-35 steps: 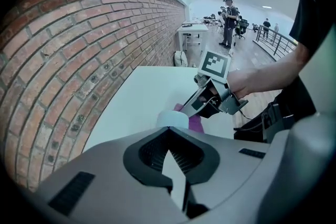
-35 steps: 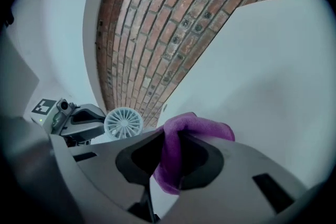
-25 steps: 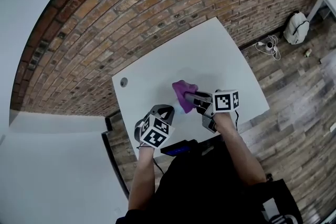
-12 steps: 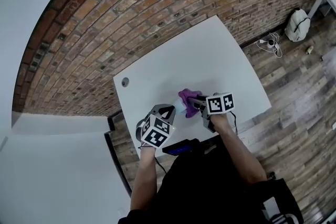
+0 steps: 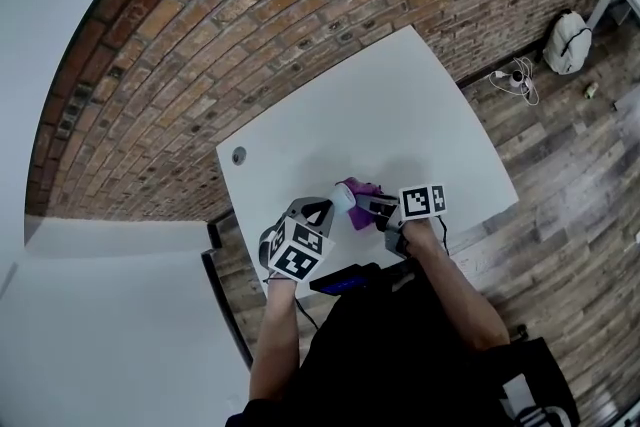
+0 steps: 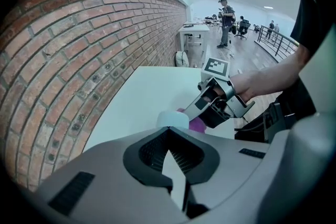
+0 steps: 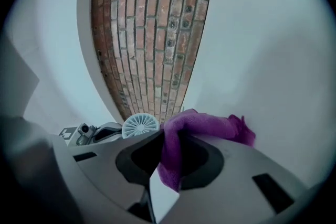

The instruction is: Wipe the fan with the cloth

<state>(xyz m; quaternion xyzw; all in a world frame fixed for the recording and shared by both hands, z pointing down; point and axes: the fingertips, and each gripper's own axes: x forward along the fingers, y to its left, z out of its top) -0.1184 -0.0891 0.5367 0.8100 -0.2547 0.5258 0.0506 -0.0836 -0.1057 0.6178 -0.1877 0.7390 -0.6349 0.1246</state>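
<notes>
A small white fan (image 5: 344, 198) with a round ribbed head (image 7: 140, 126) sits at the tips of my left gripper (image 5: 328, 207), whose jaws (image 6: 169, 131) are closed on its lower part; the grip itself is hidden. My right gripper (image 5: 372, 206) is shut on a purple cloth (image 7: 210, 126), which hangs out of its jaws (image 7: 167, 139). In the head view the cloth (image 5: 362, 195) lies against the fan's right side. From the left gripper view the right gripper (image 6: 216, 107) shows just behind the fan head (image 6: 173, 119).
Both grippers work over the near edge of a white table (image 5: 400, 115) with a cable hole (image 5: 238, 155) at its left. A brick wall (image 5: 250, 5) stands behind it. A black device (image 5: 345, 282) is by my body. A backpack (image 5: 566, 45) and cables (image 5: 512, 80) lie on the floor.
My right gripper has come down and toward the near edge with the cloth, bringing it against the fan. The left gripper and fan have stayed put.
</notes>
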